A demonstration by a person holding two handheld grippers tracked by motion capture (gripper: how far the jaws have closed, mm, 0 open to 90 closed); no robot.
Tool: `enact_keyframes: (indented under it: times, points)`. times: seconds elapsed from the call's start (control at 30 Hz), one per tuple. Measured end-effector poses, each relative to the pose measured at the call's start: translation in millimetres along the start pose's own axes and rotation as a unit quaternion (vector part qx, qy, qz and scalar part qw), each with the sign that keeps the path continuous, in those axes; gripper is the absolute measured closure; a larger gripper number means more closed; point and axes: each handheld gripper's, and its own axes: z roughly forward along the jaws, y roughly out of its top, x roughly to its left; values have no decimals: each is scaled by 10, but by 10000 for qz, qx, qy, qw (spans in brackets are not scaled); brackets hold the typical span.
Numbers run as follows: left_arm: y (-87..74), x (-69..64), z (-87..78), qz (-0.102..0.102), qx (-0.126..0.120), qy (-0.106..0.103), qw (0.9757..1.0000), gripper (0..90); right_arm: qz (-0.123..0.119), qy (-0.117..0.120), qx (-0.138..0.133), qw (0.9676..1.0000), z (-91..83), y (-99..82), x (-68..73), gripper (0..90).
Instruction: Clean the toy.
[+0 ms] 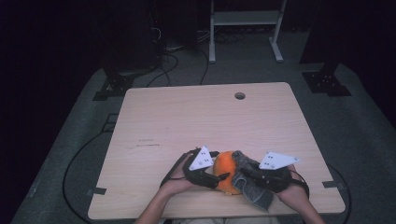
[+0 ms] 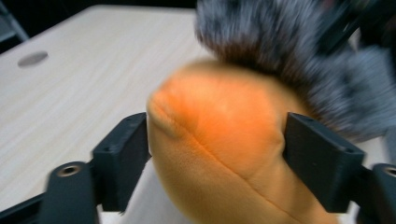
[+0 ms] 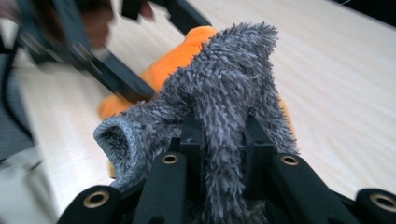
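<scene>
two tools low in frame: right tool (image 1: 252,169) clamps grey sock (image 3: 224,107); left tool (image 1: 215,177), jaws parted, straddles orange plush (image 2: 219,140).

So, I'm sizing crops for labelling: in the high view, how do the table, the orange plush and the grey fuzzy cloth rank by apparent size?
1. Table, by far the largest.
2-3. Orange plush and grey fuzzy cloth: they look alike, each partly covered, so no ranking.
</scene>
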Motion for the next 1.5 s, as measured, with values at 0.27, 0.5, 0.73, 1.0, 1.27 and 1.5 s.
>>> enact_keyframes:
  times: [0.27, 0.5, 0.73, 1.0, 1.27, 1.5]
  points:
    - [-46, -166, 72, 881, 287, -245, 9954, 359, 78, -140, -111, 9998, 88, -9, -52, 735]
    - [-128, -93, 128, 470, 349, 83, 9983, 384, 137, -492, 32, 9987, 81, -117, -224, 739]
    - [-152, -13, 188, -10, 348, 568, 9978, 385, 37, -268, -265, 9993, -65, -54, -80, 742]
    - [-104, -3, 62, 294, 391, -238, 9985, 391, 62, -374, -51, 9993, 118, -111, -175, 740]
    - [-58, -101, 145, 370, 264, -35, 9990, 443, 250, -786, 63, 9966, -16, -186, -312, 742]
    - [-62, -105, 183, 310, 256, -3, 9992, 443, -305, -183, -166, 9992, 64, -32, -21, 739]
